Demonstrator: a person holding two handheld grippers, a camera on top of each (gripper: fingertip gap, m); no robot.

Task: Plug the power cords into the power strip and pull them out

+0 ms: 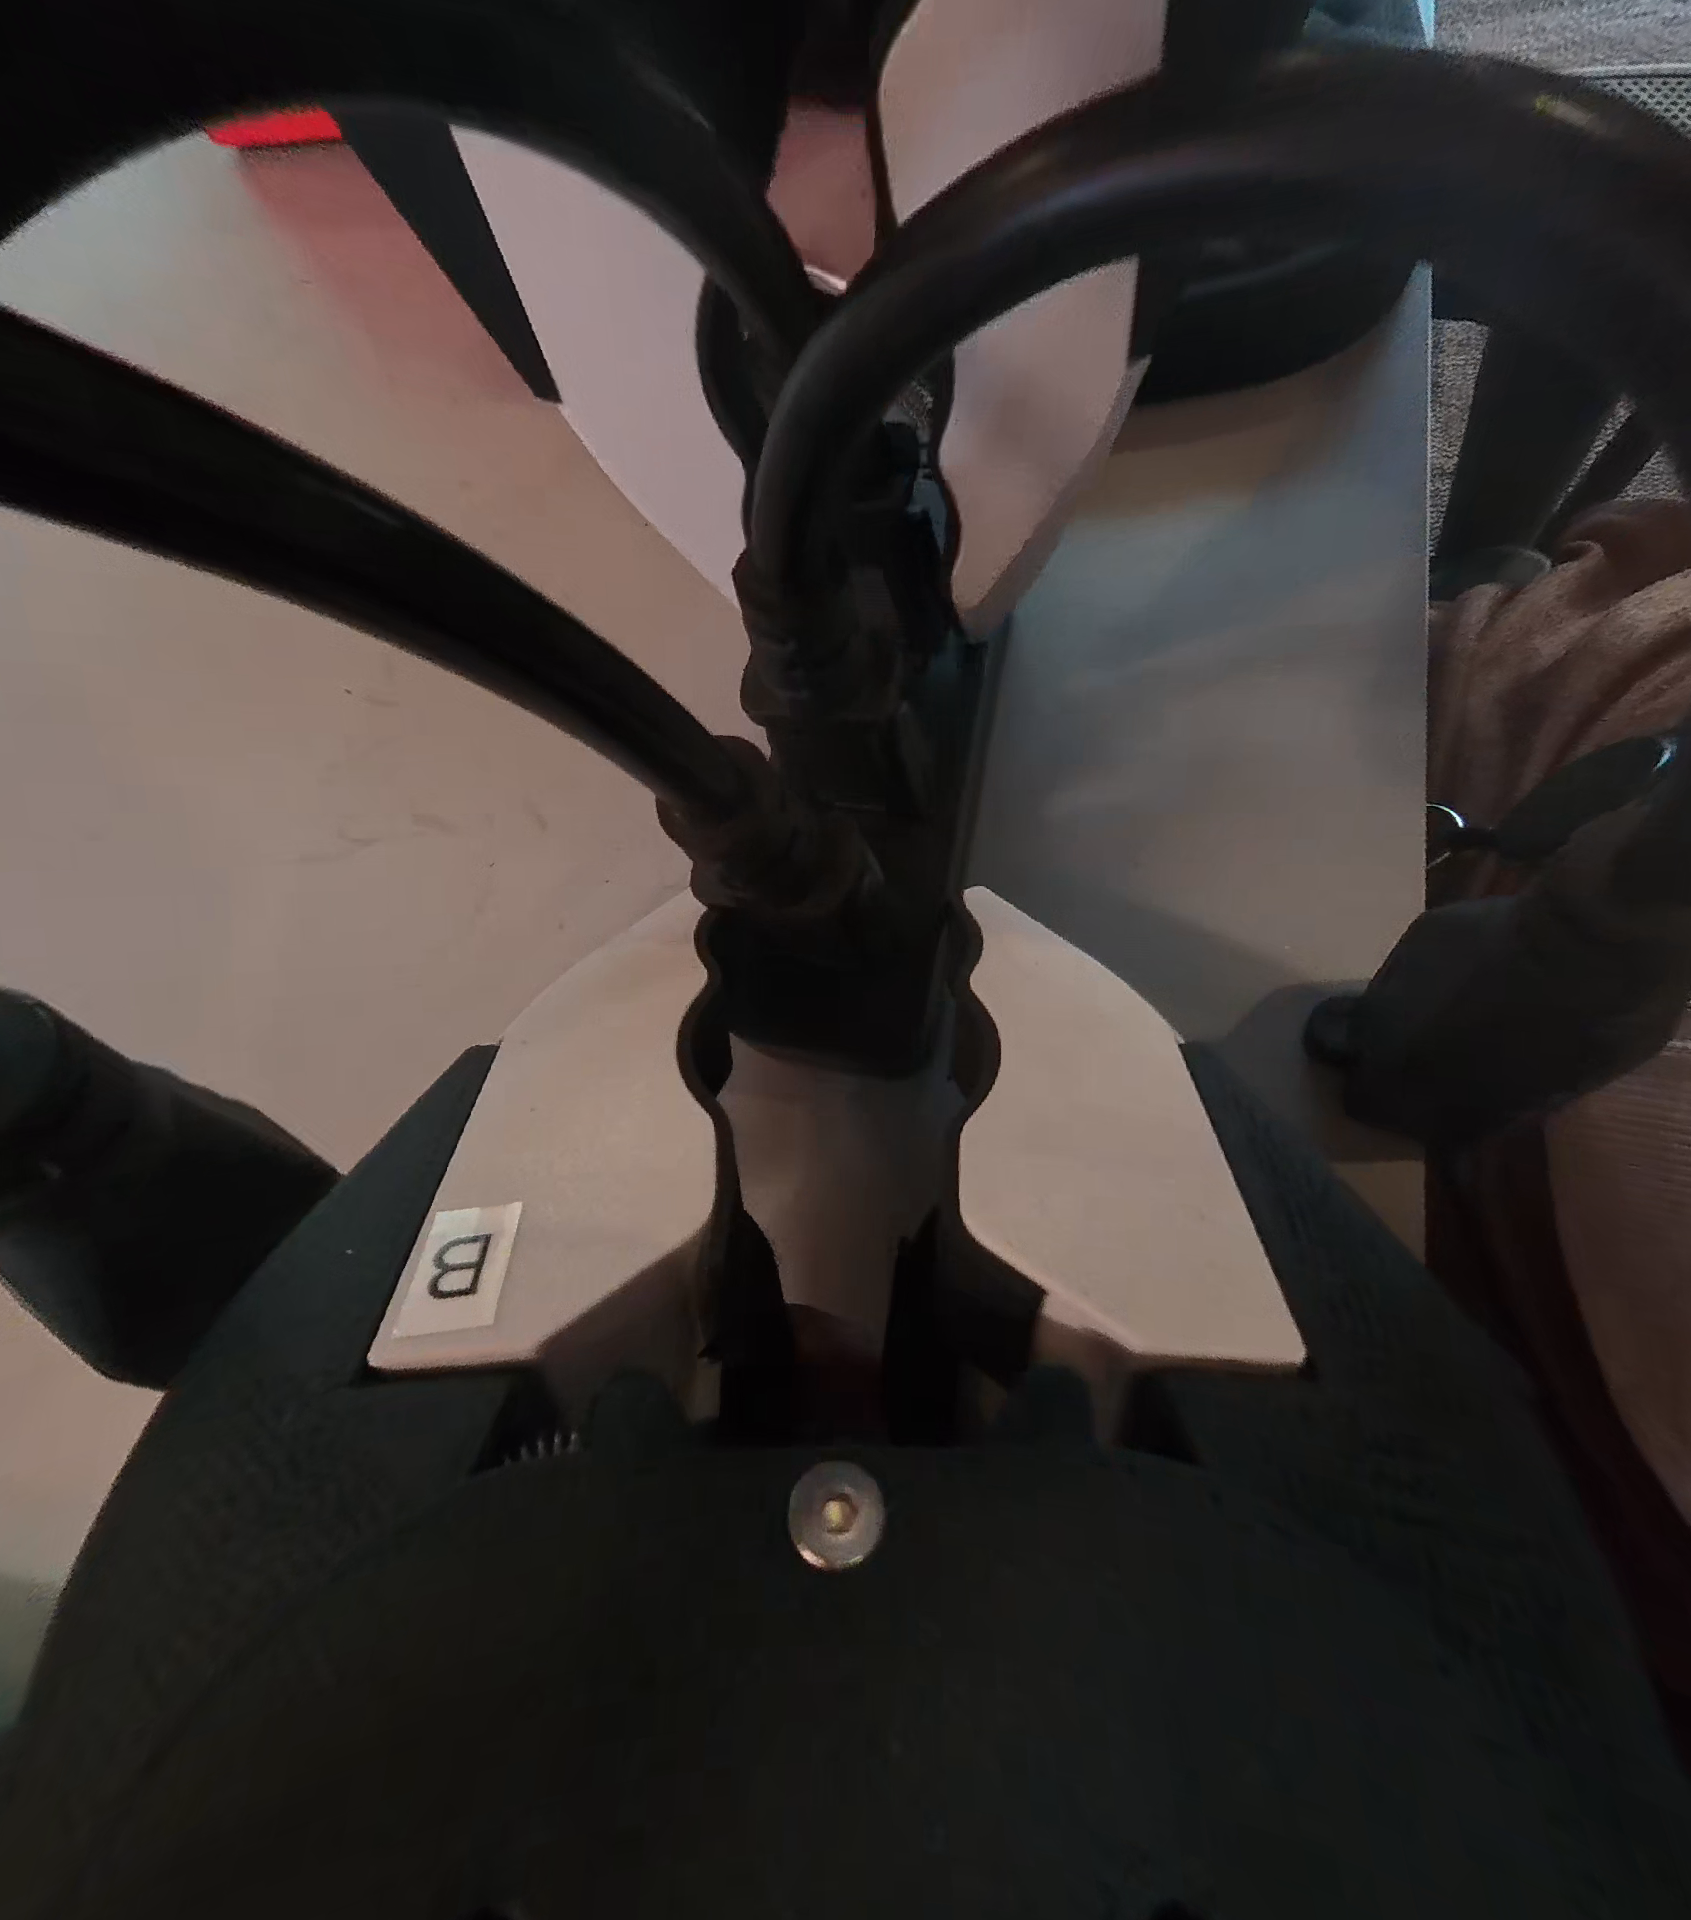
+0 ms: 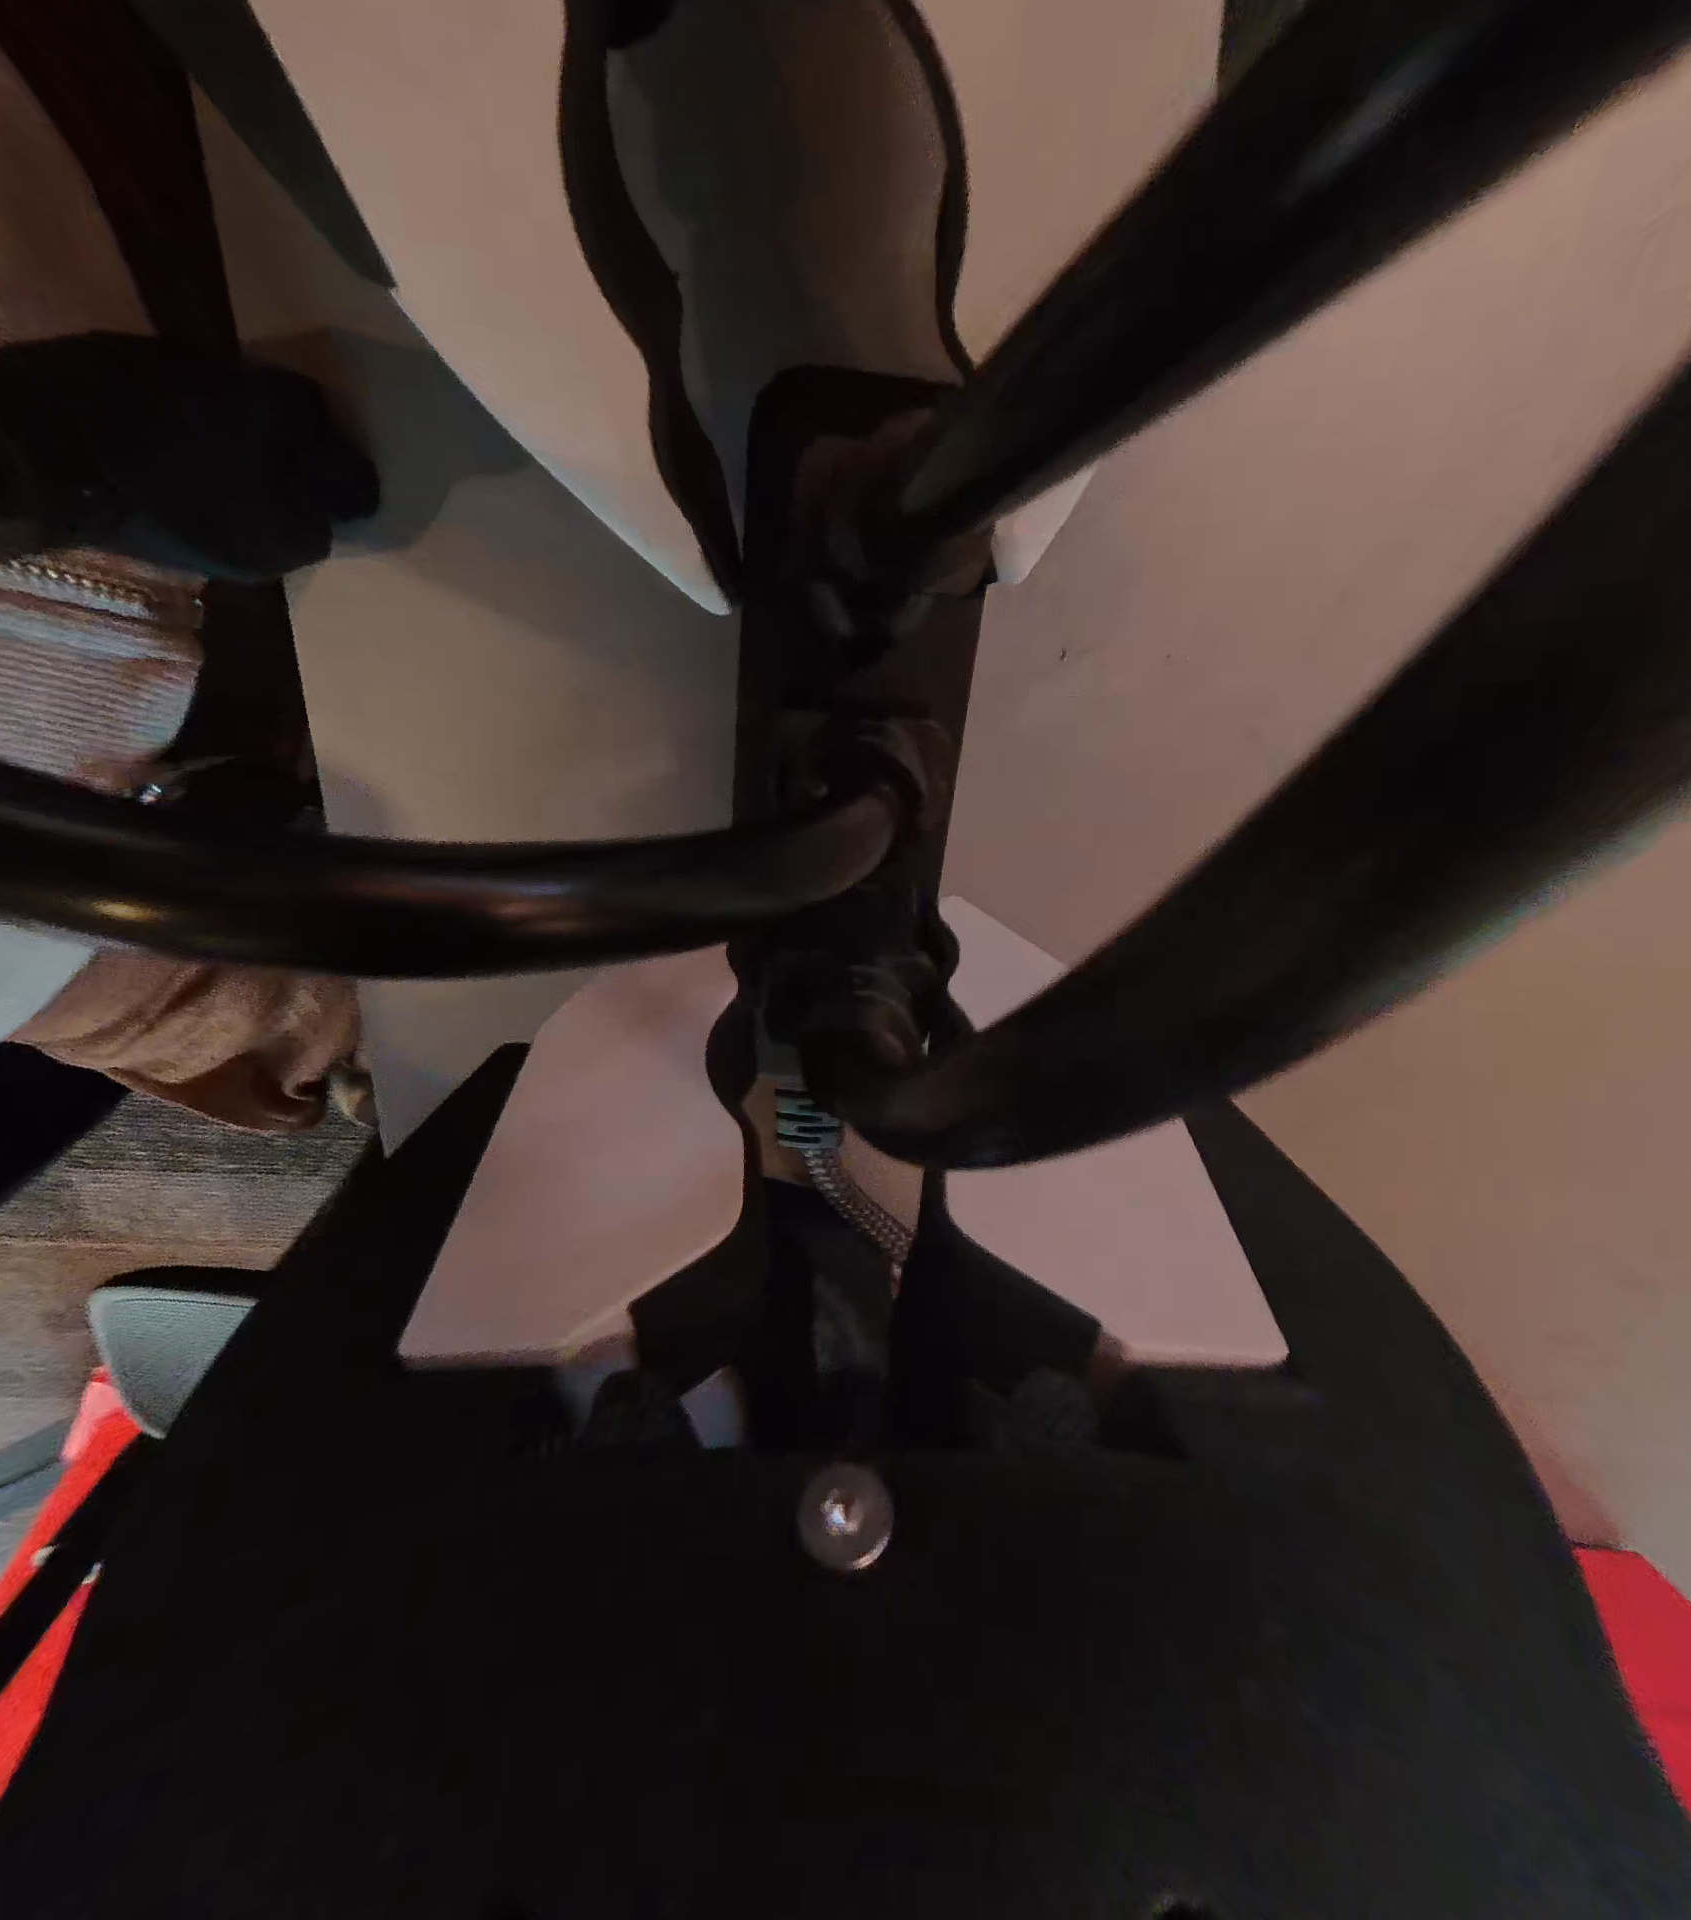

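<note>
both claws clamp opposite ends of the long black plastic power strip, seemingly steadying it; thick black rubber cords sit plugged along it: left gripper, right gripper.

Each wrist camera sat just behind its own gripper and looked forward along the fingers, very close in. They faced each other from opposite ends of the black power strip on the pale worktop, sharing its plugged cords.
</note>
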